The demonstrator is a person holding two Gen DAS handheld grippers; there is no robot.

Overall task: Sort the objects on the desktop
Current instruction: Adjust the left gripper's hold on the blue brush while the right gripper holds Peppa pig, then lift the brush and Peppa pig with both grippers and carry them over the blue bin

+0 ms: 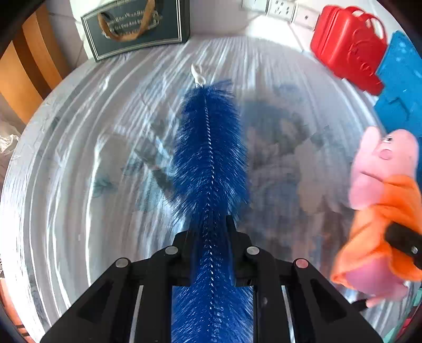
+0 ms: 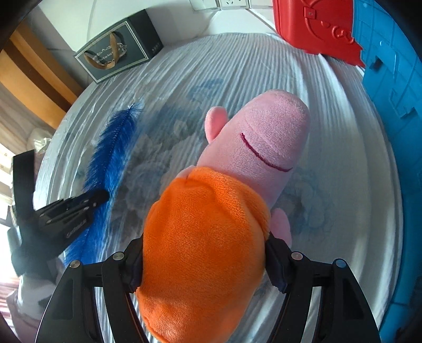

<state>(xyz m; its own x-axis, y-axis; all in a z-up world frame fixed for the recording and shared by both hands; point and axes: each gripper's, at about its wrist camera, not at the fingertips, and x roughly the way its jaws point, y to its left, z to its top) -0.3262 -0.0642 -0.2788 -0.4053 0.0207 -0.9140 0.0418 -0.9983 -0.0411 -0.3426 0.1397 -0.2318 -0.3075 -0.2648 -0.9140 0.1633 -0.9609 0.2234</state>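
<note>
A long blue bristle brush [image 1: 211, 147] with a white tip runs straight away from my left gripper [image 1: 211, 229], which is shut on it low over the table. From the right wrist view the brush [image 2: 113, 142] and left gripper [image 2: 100, 196] lie at the left. A pink plush pig in an orange dress [image 2: 200, 237] fills the right wrist view, snout pointing away. My right gripper [image 2: 205, 261] is shut on its orange body, pads pressing both sides. The left wrist view has the pig [image 1: 382, 171] at the right edge with one right finger [image 1: 403, 242] on it.
The table [image 1: 79, 158] has a patterned cloth under shiny clear plastic. A red plastic case [image 1: 348, 47] and a blue plastic panel [image 1: 403, 87] stand at the back right. A dark gift box [image 1: 137, 26] with a ribbon leans at the back left. Wall sockets [image 1: 279, 8] sit behind.
</note>
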